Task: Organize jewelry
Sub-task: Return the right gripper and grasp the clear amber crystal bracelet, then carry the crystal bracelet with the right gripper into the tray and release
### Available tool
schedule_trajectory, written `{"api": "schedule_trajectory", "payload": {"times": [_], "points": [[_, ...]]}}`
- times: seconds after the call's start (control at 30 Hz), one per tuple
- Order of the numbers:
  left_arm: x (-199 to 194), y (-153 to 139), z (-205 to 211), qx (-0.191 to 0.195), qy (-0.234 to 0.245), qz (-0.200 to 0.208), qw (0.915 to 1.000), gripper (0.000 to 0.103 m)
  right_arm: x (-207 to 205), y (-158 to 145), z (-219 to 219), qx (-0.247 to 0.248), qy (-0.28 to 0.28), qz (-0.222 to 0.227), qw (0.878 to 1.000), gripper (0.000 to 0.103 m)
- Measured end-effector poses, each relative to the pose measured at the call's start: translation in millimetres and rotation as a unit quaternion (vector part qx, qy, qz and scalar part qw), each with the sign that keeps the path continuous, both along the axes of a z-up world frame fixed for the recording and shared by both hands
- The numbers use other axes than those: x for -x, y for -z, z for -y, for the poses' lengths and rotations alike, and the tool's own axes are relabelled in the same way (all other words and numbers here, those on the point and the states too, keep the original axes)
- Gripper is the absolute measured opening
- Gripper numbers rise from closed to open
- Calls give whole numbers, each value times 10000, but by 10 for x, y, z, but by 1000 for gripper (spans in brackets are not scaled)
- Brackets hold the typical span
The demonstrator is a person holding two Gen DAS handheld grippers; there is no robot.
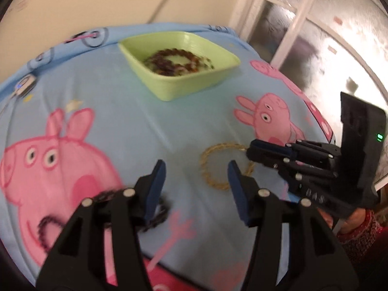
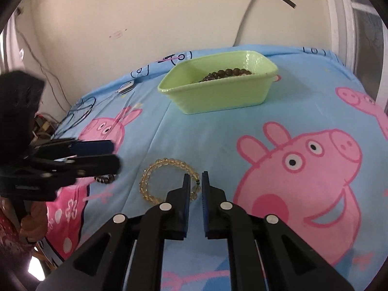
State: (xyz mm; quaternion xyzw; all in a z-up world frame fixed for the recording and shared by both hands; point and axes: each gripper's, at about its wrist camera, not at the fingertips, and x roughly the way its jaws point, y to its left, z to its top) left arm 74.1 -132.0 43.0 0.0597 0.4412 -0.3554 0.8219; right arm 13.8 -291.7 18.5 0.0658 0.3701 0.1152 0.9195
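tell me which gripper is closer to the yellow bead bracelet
Right. The right gripper has its fingertips at the yellow bead bracelet's near edge; the left gripper hangs open off to its side, by a dark bracelet.

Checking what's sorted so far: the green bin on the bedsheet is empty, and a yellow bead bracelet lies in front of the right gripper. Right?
Not quite: the green bin already holds a dark bead bracelet, as both wrist views show. The yellow bead bracelet does lie before the right gripper.

The left gripper's near finger (image 1: 155, 189) hides most of a blurred dark bracelet (image 1: 160, 214), the tray wall (image 2: 218, 92) screens most beads inside, and the cloth's (image 2: 218, 140) near edge is cut off.
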Motion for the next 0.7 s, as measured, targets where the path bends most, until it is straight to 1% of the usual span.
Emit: {"api": "schedule_trajectory", "payload": {"times": [0.07, 0.1, 0.17, 0.23, 0.27, 0.3, 0.33, 0.43, 0.47, 0.53, 0.57, 0.7], "points": [[3, 60, 121, -227, 68, 76, 9997, 50, 8, 0, -68, 180, -81, 26, 9998, 0], [10, 104, 182, -359, 106, 92, 9993, 42, 8, -1, -87, 237, -108, 28, 9997, 0], [32, 196, 275, -600, 165, 70, 9980, 34, 8, 15, -113, 315, -186, 15, 9993, 0], [92, 222, 293, -700, 173, 249, 9971, 32, -8, 35, -111, 330, -215, -14, 9992, 0], [120, 230, 300, -750, 168, 336, 9965, 26, -11, 45, -105, 322, -220, -30, 9992, 0], [124, 236, 290, -734, 187, 336, 9966, 13, -40, 65, -104, 263, -262, -83, 9993, 0], [123, 243, 285, -693, 204, 290, 9970, 9, -65, 74, -108, 231, -324, -132, 9991, 0], [101, 225, 266, -591, 165, 217, 9979, 7, -121, 66, -200, 432, -466, -120, 9979, 0], [84, 201, 254, -529, 154, 182, 9983, 7, -136, 54, -208, 386, -515, -120, 9979, 0], [86, 112, 215, -378, 156, 152, 9990, 7, -138, 0, -166, 67, -551, -80, 9984, 0], [79, 51, 198, -275, 172, 156, 9994, 7, -150, -76, -122, -136, -541, 13, 9984, 0], [-64, -322, 181, 108, 177, 354, 9992, 7, -272, -401, -5, -561, -505, 428, 9962, 0]]}}
